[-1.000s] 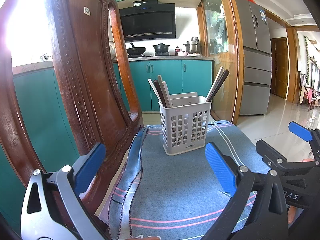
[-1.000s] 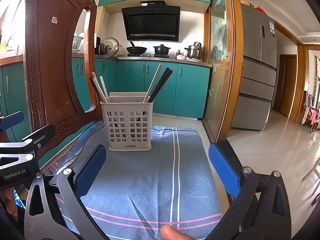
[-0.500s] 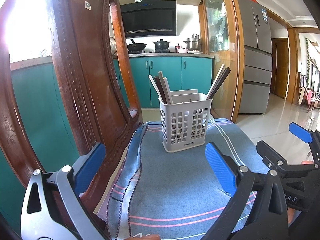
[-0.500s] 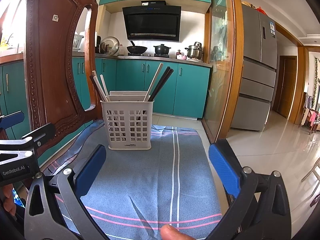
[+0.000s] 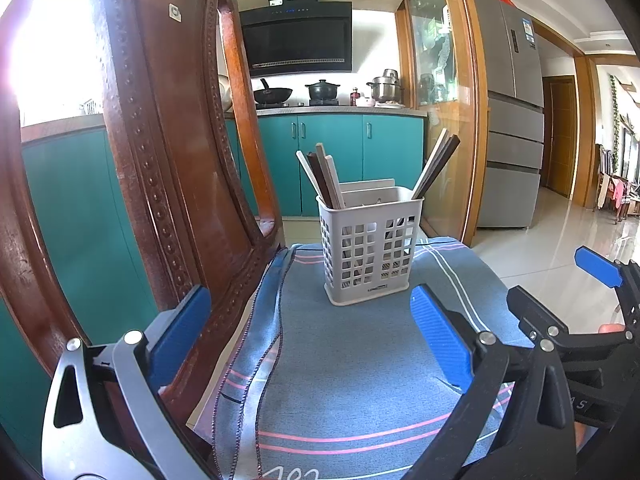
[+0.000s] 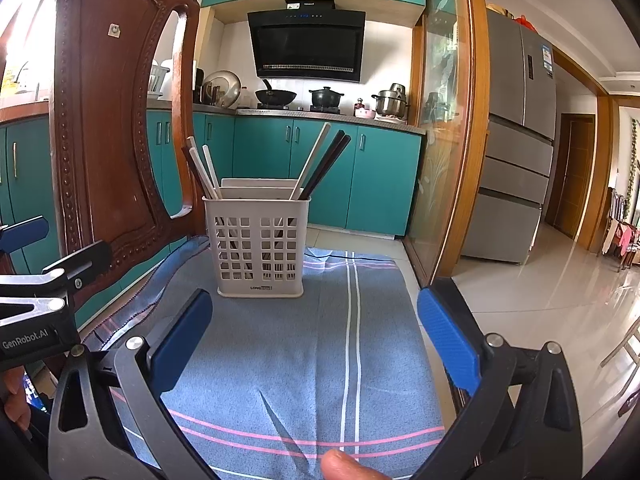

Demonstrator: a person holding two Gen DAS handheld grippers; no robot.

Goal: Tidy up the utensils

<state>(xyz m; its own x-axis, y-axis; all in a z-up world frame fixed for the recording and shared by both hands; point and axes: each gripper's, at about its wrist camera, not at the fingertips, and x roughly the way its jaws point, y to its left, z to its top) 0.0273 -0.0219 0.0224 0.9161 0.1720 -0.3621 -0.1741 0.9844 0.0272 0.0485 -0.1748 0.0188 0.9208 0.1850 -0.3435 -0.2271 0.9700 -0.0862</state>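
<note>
A pale slotted utensil basket [image 5: 370,246] [image 6: 258,246] stands upright on a blue striped cloth [image 5: 352,364] [image 6: 300,352]. Chopsticks lean out of it in two bunches, one at its left corner [image 5: 320,174] [image 6: 200,168] and one at its right corner [image 5: 436,168] [image 6: 324,160]. My left gripper [image 5: 308,336] is open and empty, short of the basket. Over the near part of the cloth my right gripper [image 6: 314,340] is open and empty too. The right gripper's body [image 5: 576,332] shows at the right edge of the left wrist view, and the left gripper's body [image 6: 36,300] at the left edge of the right wrist view.
A carved dark wooden chair back [image 5: 160,160] [image 6: 108,120] rises close on the left of the cloth. Teal kitchen cabinets [image 6: 320,172], a stove with pots and a grey fridge [image 6: 516,136] stand behind. A fingertip [image 6: 344,466] shows at the bottom.
Both grippers have drifted slightly; the basket sits a little higher in the left wrist view. Both stay open and nothing was taken hold of.
</note>
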